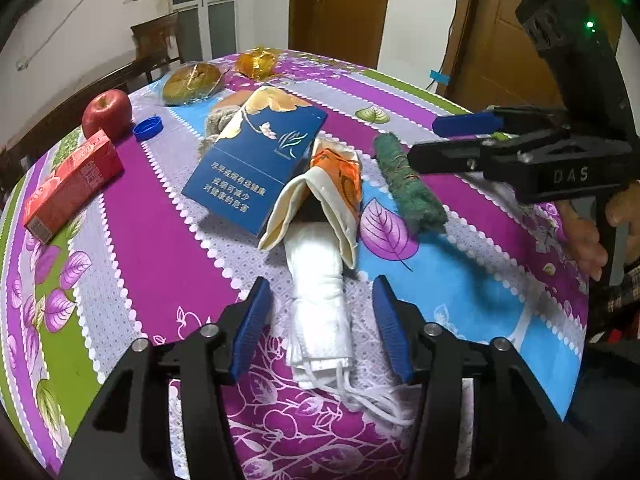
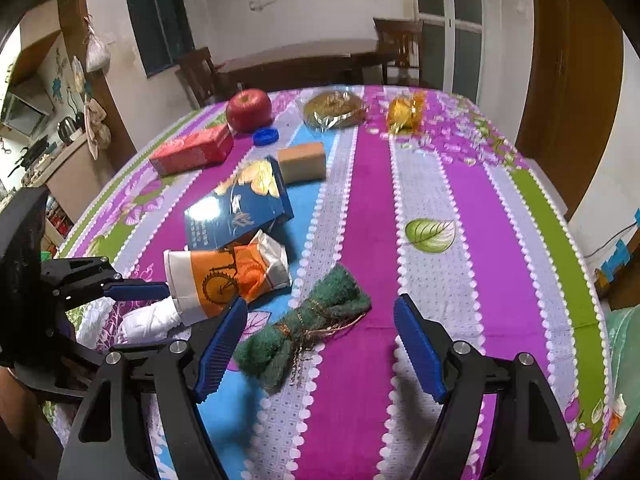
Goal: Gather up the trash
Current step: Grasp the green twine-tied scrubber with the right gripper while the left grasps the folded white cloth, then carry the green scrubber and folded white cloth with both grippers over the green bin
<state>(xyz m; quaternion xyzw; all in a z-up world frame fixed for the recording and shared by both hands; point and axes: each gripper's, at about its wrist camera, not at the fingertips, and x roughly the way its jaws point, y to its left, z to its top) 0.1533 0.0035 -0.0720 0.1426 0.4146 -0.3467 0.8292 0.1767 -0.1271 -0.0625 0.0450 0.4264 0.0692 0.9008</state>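
Left gripper (image 1: 318, 326) straddles face mask (image 1: 320, 300) (untouched); right gripper (image 2: 320, 350) wide.

A home dining room: beyond the grippers lies a table (image 2: 472, 200) under a flowery purple cloth, with wooden chairs (image 2: 396, 46) and a wooden door (image 1: 340, 4) further ahead. Far to the left of the right gripper, a kitchen counter with a kettle (image 2: 66, 128) shows.

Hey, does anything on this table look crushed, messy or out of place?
Yes. The orange paper cup lies crushed on its side at the table's near edge, a white face mask poking from its mouth, and the blue cigarette box rests tilted against it.
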